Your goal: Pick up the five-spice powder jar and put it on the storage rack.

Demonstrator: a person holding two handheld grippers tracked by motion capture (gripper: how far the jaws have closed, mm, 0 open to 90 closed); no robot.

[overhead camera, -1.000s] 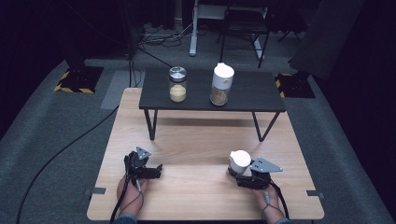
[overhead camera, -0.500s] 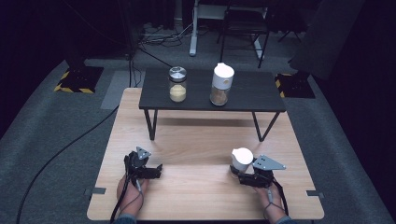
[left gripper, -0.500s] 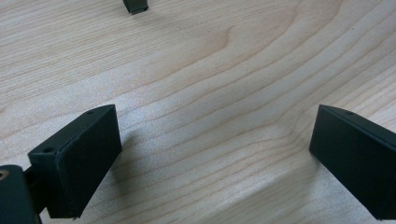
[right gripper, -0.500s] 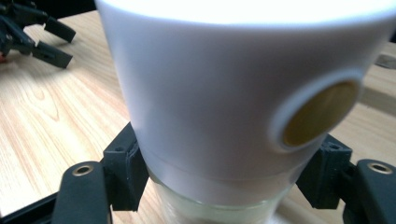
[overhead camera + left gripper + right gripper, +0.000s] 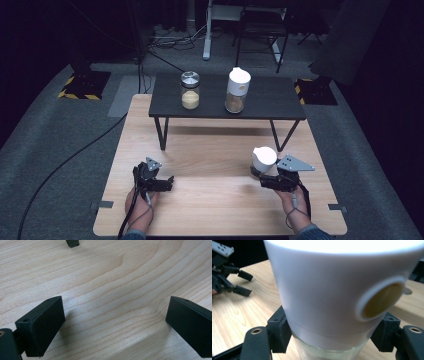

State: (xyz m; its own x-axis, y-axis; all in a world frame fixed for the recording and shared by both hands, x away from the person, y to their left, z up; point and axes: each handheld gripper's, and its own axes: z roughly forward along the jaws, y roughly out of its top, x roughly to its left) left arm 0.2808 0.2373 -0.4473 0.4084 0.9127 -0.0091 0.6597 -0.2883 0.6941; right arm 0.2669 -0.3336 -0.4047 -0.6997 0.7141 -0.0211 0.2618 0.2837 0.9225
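Note:
A jar with a tall white lid [image 5: 263, 156] and a clear glass body hangs just above the wooden tabletop [image 5: 215, 150] at the front right. My right gripper [image 5: 260, 175] is shut on it. In the right gripper view the black pads [image 5: 277, 330] press both sides of the jar [image 5: 324, 290] just under the lid, and a round pour opening [image 5: 382, 300] in the lid shows yellow. My left gripper [image 5: 169, 182] lies at the front left with its jaws open. In its own view my left gripper [image 5: 112, 325] has bare wood between the fingers.
A low black table [image 5: 270, 100] stands across the back of the wooden top. It carries a metal-lidded glass jar of yellow grains [image 5: 190, 91] and a second white-lidded jar [image 5: 237, 90]. One of its legs [image 5: 72, 243] is ahead of the left gripper. Chairs and cables lie beyond.
The right gripper has risen with the white-lidded jar in it, lifting it off the wood. The left gripper has stayed where it was.

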